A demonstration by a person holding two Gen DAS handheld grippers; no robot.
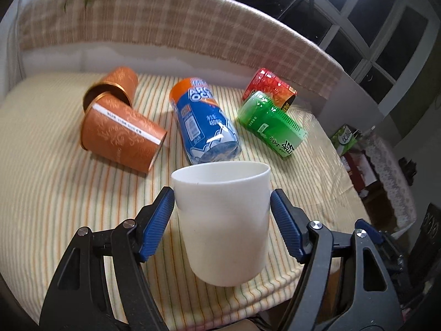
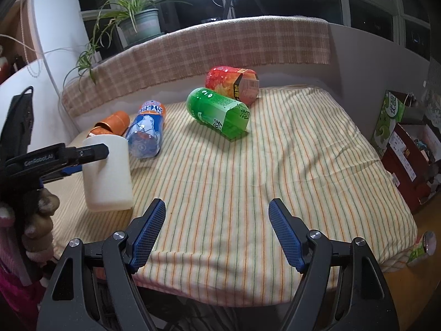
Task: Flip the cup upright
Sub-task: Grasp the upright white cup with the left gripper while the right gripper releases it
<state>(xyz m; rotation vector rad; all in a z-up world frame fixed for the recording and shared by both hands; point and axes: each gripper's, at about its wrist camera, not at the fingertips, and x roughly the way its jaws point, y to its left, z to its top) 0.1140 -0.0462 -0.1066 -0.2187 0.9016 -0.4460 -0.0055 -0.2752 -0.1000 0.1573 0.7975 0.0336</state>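
White cup (image 1: 223,226) stands upright, mouth up, near the front edge of the striped cloth (image 1: 55,182) over the tabletop. Left gripper (image 1: 222,201) straddles it – jaws spread, L pad just at the cup wall, R pad w/ a thin gap, so not clamped. From the right wrist cam the cup (image 2: 108,172) sits at far left w/ the left gripper's finger (image 2: 82,151) across its upper part.

Right gripper (image 2: 217,212) hovers over bare cloth, jaws wide apart, nothing between them.

Behind the cup – blue bottle (image 1: 205,121) lying down, two orange cans (image 1: 118,127) on their sides, green container (image 1: 268,122) and red container (image 1: 268,85) also toppled, touching each other.
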